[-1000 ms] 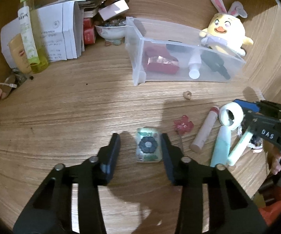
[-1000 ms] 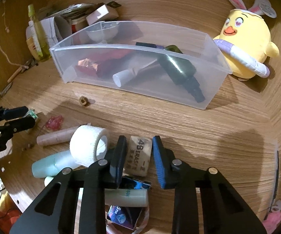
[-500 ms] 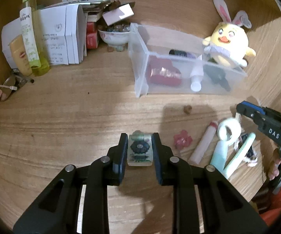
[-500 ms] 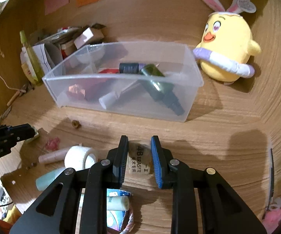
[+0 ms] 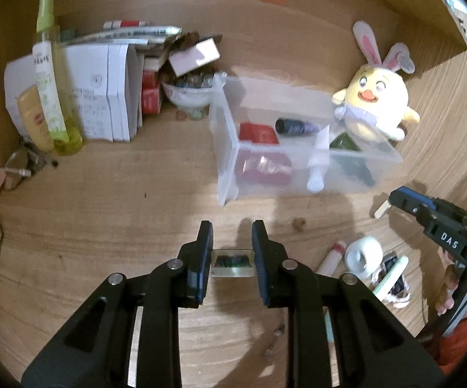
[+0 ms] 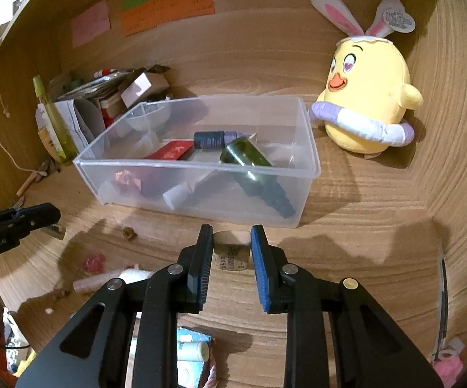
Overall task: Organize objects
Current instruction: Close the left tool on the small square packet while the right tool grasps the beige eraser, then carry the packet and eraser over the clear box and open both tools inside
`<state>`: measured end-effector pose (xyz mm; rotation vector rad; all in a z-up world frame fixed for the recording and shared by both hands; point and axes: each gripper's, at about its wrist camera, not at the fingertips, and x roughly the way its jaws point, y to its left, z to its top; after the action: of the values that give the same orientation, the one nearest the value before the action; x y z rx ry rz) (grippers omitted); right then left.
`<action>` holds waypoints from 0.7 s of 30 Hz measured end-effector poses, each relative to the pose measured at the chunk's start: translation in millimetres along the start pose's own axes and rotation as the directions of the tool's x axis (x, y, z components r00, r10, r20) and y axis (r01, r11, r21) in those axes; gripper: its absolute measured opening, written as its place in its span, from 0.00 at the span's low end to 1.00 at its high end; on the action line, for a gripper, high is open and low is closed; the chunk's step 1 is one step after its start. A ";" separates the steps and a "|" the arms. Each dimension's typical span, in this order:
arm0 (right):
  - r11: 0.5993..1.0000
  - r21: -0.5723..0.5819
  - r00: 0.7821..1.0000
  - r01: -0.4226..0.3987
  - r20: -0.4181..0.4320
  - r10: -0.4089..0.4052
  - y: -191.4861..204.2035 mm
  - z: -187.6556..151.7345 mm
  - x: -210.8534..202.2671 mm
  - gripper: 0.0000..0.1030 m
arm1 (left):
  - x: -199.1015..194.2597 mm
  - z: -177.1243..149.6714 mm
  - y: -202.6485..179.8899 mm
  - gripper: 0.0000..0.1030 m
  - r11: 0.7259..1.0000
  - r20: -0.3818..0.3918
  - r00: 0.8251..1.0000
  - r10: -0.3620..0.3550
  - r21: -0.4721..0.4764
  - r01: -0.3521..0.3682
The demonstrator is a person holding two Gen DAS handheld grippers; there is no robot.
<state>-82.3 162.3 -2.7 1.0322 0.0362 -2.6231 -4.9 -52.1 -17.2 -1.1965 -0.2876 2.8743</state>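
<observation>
We hold two finds above the counter (image 6: 346,258): left tongs (image 5: 232,255) clenched on a clear case (image 5: 232,263), right tongs (image 6: 232,252) clenched on an eraser (image 6: 231,252). Next, we judge, each goes over the bin (image 6: 307,148) rim, then the tongs let go.

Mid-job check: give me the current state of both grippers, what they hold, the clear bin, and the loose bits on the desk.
Left gripper: shut on the small clear case, lifted off the desk.
Right gripper: shut on the eraser, lifted.
Clear bin: open-topped, upright, partly filled.
Green bottle: lying on its side inside the bin.
Tape roll: loose on the desk, not binned.
Plush chick: upright beside the bin.
</observation>
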 end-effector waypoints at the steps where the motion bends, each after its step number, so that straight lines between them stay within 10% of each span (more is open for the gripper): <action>1: 1.000 0.002 1.000 -0.002 0.007 0.002 0.0 2.1 -1.1 0.21 | -1.5 2.9 -1.1 0.23 1.000 0.009 1.000 -0.001 0.002 0.001; 21: 1.000 0.006 0.991 0.008 0.130 -0.009 -3.3 42.1 -19.8 0.21 | -19.1 61.1 -31.2 0.23 0.997 0.169 0.984 -0.046 0.069 0.034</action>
<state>-97.4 165.3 41.3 0.8620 0.0038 -2.6931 -36.3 -33.1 43.9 -0.9248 -0.2152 2.9305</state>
